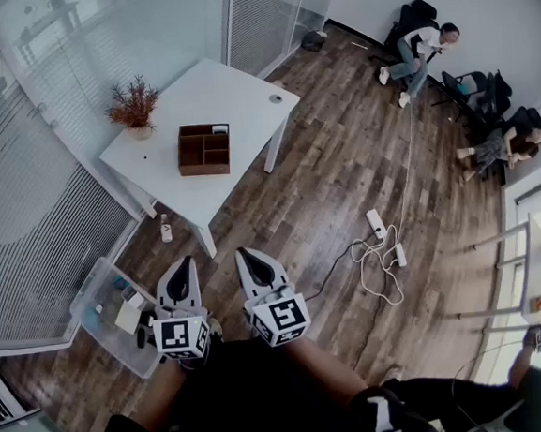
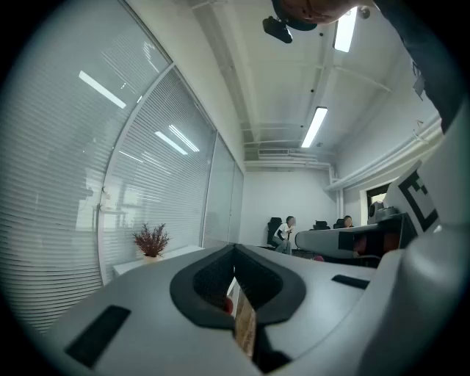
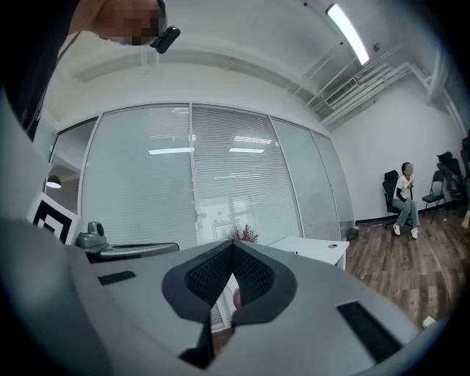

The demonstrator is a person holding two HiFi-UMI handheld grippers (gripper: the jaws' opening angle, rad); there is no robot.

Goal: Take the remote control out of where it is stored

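Remote: can't make it out from here; its likely spot, the wooden box [image 1: 203, 148] w/ compartments, sits on the white table [image 1: 231, 91], upper left of centre in the head view, near a potted plant [image 1: 134, 105]; left gripper [image 1: 188, 261] & right gripper [image 1: 240, 252] are low in frame, well apart from the box; both claws fully closed, tips touching, nothing btwn them; seated people [image 1: 416, 52] upper right.

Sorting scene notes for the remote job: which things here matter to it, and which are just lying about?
For the job: wooden box on the white table, the likely store, no remote visible; left gripper and right gripper, both shut, empty.
Lying about: potted plant, floor bottle, plastic bin, power strip.
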